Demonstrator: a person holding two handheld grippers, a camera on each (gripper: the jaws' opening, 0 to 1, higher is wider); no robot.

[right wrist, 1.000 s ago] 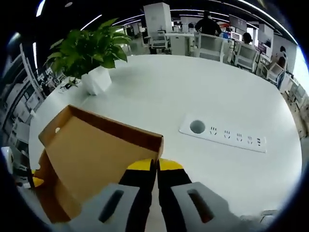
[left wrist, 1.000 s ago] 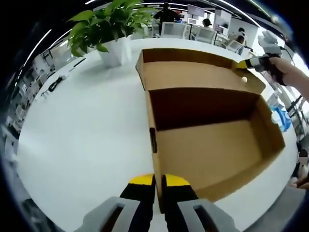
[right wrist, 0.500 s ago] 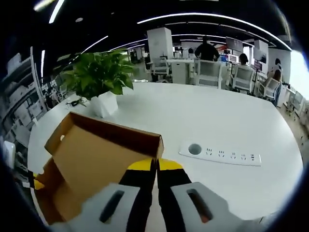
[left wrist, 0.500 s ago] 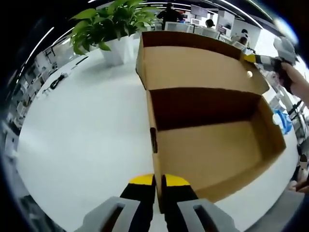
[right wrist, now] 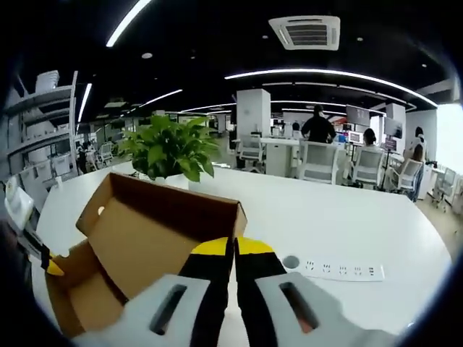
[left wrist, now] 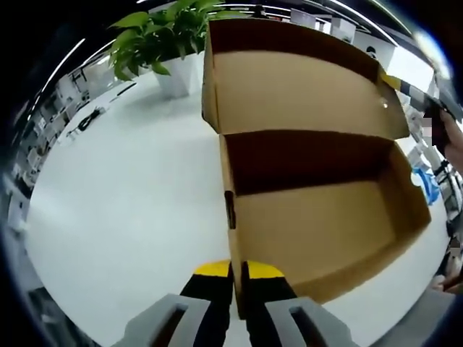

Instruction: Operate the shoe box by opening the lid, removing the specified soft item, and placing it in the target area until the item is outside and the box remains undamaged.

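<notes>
While both grippers clamp cardboard: box (left wrist: 318,224), lid (left wrist: 296,87) raised, interior bare.
Left gripper (left wrist: 239,278) pinches the wall lower centre; right gripper (right wrist: 233,253) pinches the lid edge; no legible writing.

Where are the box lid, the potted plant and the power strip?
lid (left wrist: 296,90), left gripper view, inner face.
potted plant (right wrist: 170,148), right gripper view, leaves.
power strip (right wrist: 340,270), right gripper view, top face.
</notes>
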